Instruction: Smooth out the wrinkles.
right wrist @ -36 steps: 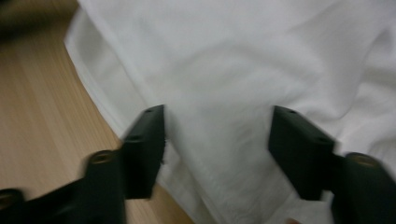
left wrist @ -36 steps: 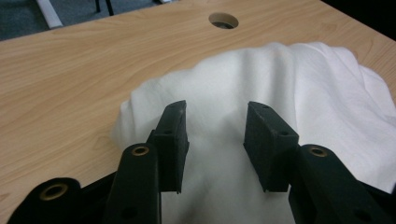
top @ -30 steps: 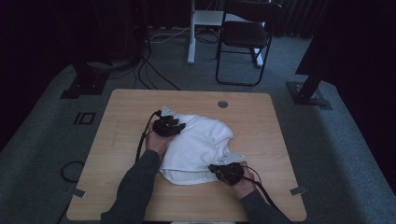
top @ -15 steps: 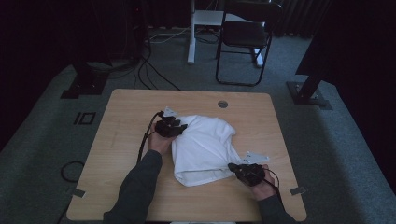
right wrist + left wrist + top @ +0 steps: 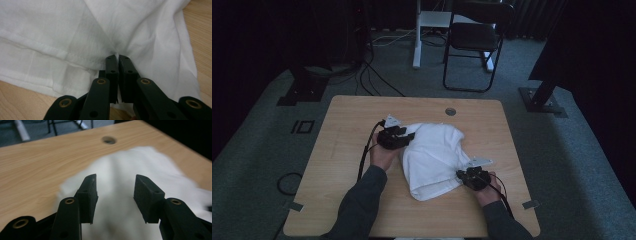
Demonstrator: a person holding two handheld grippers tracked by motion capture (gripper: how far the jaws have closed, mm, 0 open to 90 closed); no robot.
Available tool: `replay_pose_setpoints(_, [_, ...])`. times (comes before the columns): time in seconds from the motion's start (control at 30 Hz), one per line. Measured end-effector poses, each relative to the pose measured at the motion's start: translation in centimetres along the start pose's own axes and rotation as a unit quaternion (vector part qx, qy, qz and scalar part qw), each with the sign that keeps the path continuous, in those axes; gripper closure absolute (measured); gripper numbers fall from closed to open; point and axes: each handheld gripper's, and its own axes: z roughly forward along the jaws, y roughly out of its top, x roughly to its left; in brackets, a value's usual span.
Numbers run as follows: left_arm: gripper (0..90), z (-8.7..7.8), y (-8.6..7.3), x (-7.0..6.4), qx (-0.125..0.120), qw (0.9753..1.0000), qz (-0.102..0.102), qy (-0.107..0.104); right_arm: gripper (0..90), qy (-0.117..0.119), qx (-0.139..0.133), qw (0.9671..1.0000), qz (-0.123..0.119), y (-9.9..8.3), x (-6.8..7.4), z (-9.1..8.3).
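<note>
the white cloth point(image 5: 434, 152) lies between the open left tongs point(image 5: 115, 188) and the right tongs point(image 5: 117, 58), which pinch its fold.

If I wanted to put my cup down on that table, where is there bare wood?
The light wooden table is bare along its whole left side, left of the left claw, and across the far edge around the round cable hole. A bare strip runs along the near edge. The middle is crowded by the crumpled white cloth, with the right claw pinching it.
</note>
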Motion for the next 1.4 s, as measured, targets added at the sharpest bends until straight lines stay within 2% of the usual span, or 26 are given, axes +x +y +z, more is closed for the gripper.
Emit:
replay_pose_setpoints(0.03, [54.0, -0.3, -0.3, -0.7, -0.002, 1.0000, 0.003, -0.006, 85.8, 0.003, -0.001, 1.0000, 0.003, 0.0, 0.0, 0.1])
replay_pose_setpoints(0.07, [54.1, -0.6, -0.8, -1.8, -0.003, 0.9996, 0.014, -0.023, 85.8, 0.004, -0.001, 1.0000, 0.006, 0.1, 0.1, 0.1])
replay_pose_setpoints(0.1, [54.6, -0.7, -1.7, -3.3, -0.001, 0.9991, 0.028, -0.031, 85.7, 0.005, -0.002, 1.0000, 0.004, 0.1, 0.2, 0.2])
replay_pose_setpoints(0.13, [56.4, -0.7, -1.7, -3.3, -0.001, 0.9991, 0.028, -0.031, 85.7, 0.005, -0.002, 1.0000, 0.004, 0.1, 0.2, 0.2])
replay_pose_setpoints(0.17, [56.4, -0.7, -2.5, -4.3, 0.007, 0.9983, 0.040, -0.043, 85.6, 0.010, -0.003, 0.9999, 0.004, 0.2, 0.5, 0.3])
replay_pose_setpoints(0.23, [56.0, -0.2, -3.7, -5.1, 0.020, 0.9971, 0.069, -0.026, 85.4, 0.014, -0.004, 0.9998, 0.009, 0.4, 0.9, 0.6])
replay_pose_setpoints(0.27, [56.8, -0.1, -3.9, -5.0, 0.025, 0.9963, 0.080, -0.019, 85.4, 0.016, -0.003, 0.9998, 0.009, 0.6, 1.1, 0.7])
replay_pose_setpoints(0.37, [59.1, 0.0, -3.7, -3.9, 0.028, 0.9970, 0.073, -0.008, 85.4, 0.026, -0.003, 0.9996, 0.009, 1.2, 1.7, 1.4])
replay_pose_setpoints(0.47, [58.7, 0.4, -3.0, -2.3, 0.040, 0.9959, 0.077, 0.028, 84.6, 0.042, -0.007, 0.9990, 0.012, 2.0, 2.2, 2.3])
replay_pose_setpoints(0.57, [58.6, 0.9, -2.3, -0.6, 0.044, 0.9957, 0.067, 0.046, 83.7, 0.047, -0.009, 0.9988, 0.007, 3.1, 3.2, 3.5])
replay_pose_setpoints(0.67, [58.5, 1.5, -1.7, 0.8, 0.049, 0.9947, 0.064, 0.064, 83.0, 0.049, -0.013, 0.9986, 0.012, 4.2, 3.5, 4.6])
replay_pose_setpoints(0.8, [57.6, 2.1, -1.1, 1.9, 0.050, 0.9945, 0.057, 0.072, 79.0, 0.059, -0.020, 0.9975, 0.032, 5.2, 3.2, 5.8])
replay_pose_setpoints(0.87, [55.0, 2.1, -0.9, 2.1, 0.045, 0.9954, 0.053, 0.067, 69.3, 0.066, -0.022, 0.9968, 0.038, 5.5, 2.9, 5.9])
replay_pose_setpoints(0.97, [51.5, 1.4, -0.8, 2.0, 0.032, 0.9959, 0.046, 0.071, 54.9, 0.064, -0.029, 0.9968, 0.038, 5.5, 2.6, 5.1])
replay_pose_setpoints(1.03, [49.9, 0.4, -0.8, 1.8, 0.017, 0.9971, 0.033, 0.067, 48.4, 0.060, -0.050, 0.9961, 0.042, 5.3, 2.1, 3.9])
replay_pose_setpoints(1.07, [49.3, 0.4, -0.8, 1.8, 0.017, 0.9971, 0.033, 0.067, 46.2, 0.055, -0.059, 0.9958, 0.042, 5.2, 1.9, 3.1])
replay_pose_setpoints(1.1, [48.4, -0.9, -0.8, 1.7, 0.005, 0.9977, 0.024, 0.064, 44.2, 0.048, -0.068, 0.9957, 0.042, 5.0, 1.5, 2.2])
replay_pose_setpoints(1.23, [47.3, -4.1, -1.4, 1.3, -0.019, 0.9985, 0.008, 0.050, 41.5, 0.023, -0.086, 0.9949, 0.047, 3.9, 0.1, -0.4])
replay_pose_setpoints(1.27, [47.3, -4.1, -1.4, 1.3, -0.019, 0.9985, 0.008, 0.050, 40.9, 0.017, -0.090, 0.9947, 0.048, 3.5, -0.3, -0.9])
replay_pose_setpoints(1.3, [46.4, -5.4, -1.9, 1.0, -0.025, 0.9986, 0.004, 0.046, 40.4, 0.008, -0.091, 0.9945, 0.050, 2.9, -0.6, -1.5])
replay_pose_setpoints(1.4, [46.2, -7.0, -3.0, 0.8, -0.031, 0.9987, 0.003, 0.041, 39.6, -0.009, -0.089, 0.9941, 0.062, 1.3, -1.6, -2.4])
